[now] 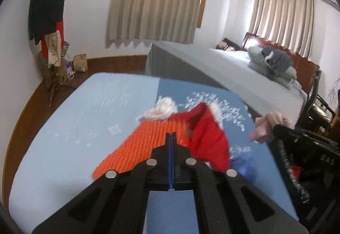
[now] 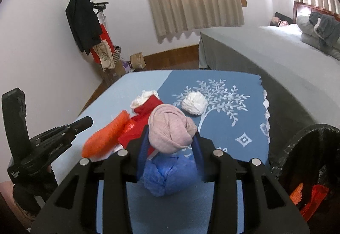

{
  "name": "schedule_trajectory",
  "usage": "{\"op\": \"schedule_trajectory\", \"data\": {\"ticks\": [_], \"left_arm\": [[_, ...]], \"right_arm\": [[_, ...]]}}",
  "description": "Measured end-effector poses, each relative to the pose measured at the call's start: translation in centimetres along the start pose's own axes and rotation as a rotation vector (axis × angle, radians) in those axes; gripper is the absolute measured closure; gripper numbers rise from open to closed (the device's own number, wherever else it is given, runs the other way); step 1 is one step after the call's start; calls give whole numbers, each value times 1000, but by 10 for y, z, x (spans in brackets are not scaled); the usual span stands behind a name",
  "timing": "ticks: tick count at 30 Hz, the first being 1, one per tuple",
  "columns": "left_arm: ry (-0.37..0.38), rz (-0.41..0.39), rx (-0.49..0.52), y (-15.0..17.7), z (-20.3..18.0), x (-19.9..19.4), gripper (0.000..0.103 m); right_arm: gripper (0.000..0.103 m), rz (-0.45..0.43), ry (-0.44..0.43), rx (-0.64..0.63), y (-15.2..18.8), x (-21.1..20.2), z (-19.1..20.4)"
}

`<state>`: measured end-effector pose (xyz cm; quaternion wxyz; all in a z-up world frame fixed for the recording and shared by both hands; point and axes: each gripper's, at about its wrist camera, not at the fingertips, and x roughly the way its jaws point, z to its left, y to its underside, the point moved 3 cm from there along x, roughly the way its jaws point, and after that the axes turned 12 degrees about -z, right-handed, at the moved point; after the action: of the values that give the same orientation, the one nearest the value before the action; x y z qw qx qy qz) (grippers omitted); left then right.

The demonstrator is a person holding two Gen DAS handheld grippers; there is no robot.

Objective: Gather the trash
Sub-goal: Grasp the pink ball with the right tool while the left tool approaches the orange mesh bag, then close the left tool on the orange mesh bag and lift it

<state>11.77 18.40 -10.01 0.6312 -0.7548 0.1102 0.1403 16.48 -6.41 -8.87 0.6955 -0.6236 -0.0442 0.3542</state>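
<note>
Holding a pink wad (image 2: pixel 171 130) between its part-open jaws at frame centre, the right gripper (image 2: pixel 171 144) has not yet reached the black-lined bin (image 2: pixel 285 149) at lower right, where red and orange scraps already lie. The left gripper (image 1: pixel 171 138) is fully closed, apparently pinching the orange piece (image 1: pixel 136 149). A red piece (image 2: pixel 146 106), a white ball (image 2: pixel 194 103) and a blue bag (image 2: pixel 167 176) remain on the blue cloth (image 2: pixel 233 83).

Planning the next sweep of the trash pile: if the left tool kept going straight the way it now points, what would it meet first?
Most likely the orange knitted piece: the shut left tool points straight at it, though whether it already touches is unclear. The red cloth lies just beside.
</note>
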Motion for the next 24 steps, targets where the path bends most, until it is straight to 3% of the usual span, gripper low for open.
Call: {"op": "schedule_trajectory", "data": {"ticks": [5, 11, 13, 15, 18, 24], "left_arm": [[19, -5, 37, -1, -16, 0, 103], [-9, 72, 67, 25, -9, 13, 102], [-13, 87, 76, 32, -6, 14, 95], [-28, 92, 96, 38, -3, 13, 73], [-53, 101, 125, 48, 3, 13, 58], [-118, 182, 116, 72, 28, 30, 51]], "right_arm": [[66, -14, 3, 7, -5, -10, -3], [66, 15, 6, 22, 9, -5, -4], [66, 26, 7, 24, 13, -1, -3], [66, 34, 9, 25, 16, 4, -2], [66, 43, 8, 26, 18, 10, -1], [66, 68, 2, 17, 25, 22, 3]]}}
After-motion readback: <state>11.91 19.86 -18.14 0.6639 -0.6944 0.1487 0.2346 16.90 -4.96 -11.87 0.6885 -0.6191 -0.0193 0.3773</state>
